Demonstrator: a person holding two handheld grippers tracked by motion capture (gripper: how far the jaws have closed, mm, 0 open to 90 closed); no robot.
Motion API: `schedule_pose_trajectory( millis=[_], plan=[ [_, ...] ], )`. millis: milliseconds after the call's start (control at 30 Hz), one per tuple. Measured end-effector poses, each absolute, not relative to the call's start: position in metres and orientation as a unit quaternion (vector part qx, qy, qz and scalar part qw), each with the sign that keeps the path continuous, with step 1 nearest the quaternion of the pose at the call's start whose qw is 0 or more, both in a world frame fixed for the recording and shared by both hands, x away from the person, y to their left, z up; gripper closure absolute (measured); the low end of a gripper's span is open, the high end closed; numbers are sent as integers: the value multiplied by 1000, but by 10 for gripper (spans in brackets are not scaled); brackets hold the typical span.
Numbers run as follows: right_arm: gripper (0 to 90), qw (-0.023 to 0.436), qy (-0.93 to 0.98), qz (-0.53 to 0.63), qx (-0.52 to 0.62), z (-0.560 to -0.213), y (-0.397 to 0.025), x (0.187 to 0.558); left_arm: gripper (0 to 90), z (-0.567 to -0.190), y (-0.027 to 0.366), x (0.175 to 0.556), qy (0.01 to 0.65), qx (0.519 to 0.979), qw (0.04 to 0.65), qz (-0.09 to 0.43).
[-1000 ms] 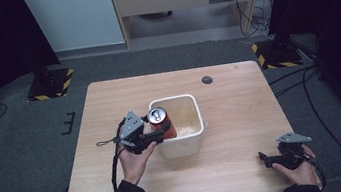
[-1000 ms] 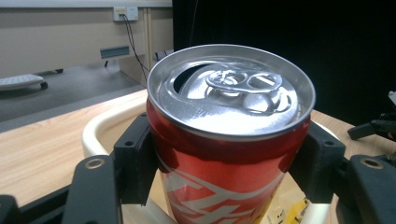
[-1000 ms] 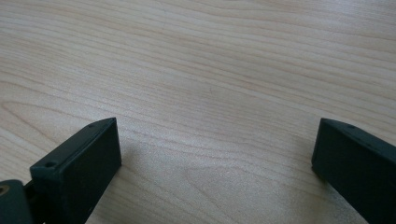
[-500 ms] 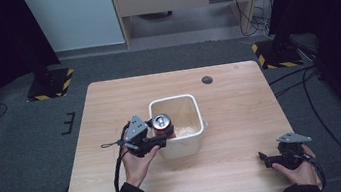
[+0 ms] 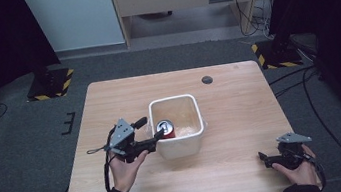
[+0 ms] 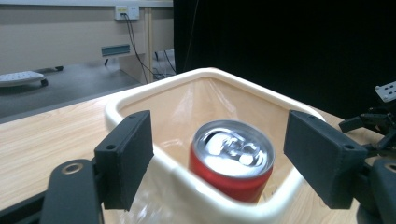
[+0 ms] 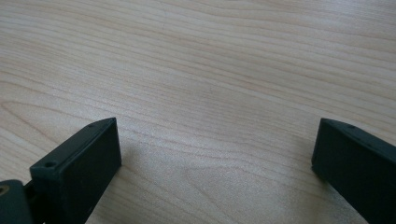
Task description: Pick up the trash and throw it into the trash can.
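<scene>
A red drinks can (image 5: 165,128) with a silver top stands inside the white square bin (image 5: 171,101) in the middle of the wooden table, near the bin's left wall. My left gripper (image 5: 153,139) is at that wall's outer side, tilted toward the bin. In the left gripper view its jaws (image 6: 223,156) are spread wide, and the can (image 6: 231,161) sits beyond them, touching neither. My right gripper (image 5: 266,155) rests low at the table's front right. It is open (image 7: 215,158) over bare wood with nothing between its jaws.
A small dark round hole (image 5: 207,79) lies in the table behind the bin. The right gripper (image 6: 378,121) shows far off past the bin's rim (image 6: 154,93). Yellow-and-black striped bases (image 5: 50,82) stand on the floor beyond the table's far corners.
The left gripper held the can over the bin's left edge, lowered it inside and opened. The can now stands free in the bin. The right gripper has not moved.
</scene>
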State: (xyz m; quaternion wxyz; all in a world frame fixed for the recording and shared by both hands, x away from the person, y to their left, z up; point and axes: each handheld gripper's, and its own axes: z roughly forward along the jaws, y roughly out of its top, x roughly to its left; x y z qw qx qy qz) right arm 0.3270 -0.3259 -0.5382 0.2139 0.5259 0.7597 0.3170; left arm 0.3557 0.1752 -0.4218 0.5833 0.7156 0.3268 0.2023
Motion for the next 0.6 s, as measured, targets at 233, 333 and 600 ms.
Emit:
schedule_pose_trajectory(
  millis=[233,333,600],
  plan=[
    [15,214,760,317,525,-538,-326,327,215,-426,198,339,338,717,573,207],
    [16,214,760,317,525,-538,-326,327,208,-431,208,330,340,721,566,208],
    [16,214,760,317,525,-538,-326,327,196,-453,232,317,365,728,543,205]
  ],
)
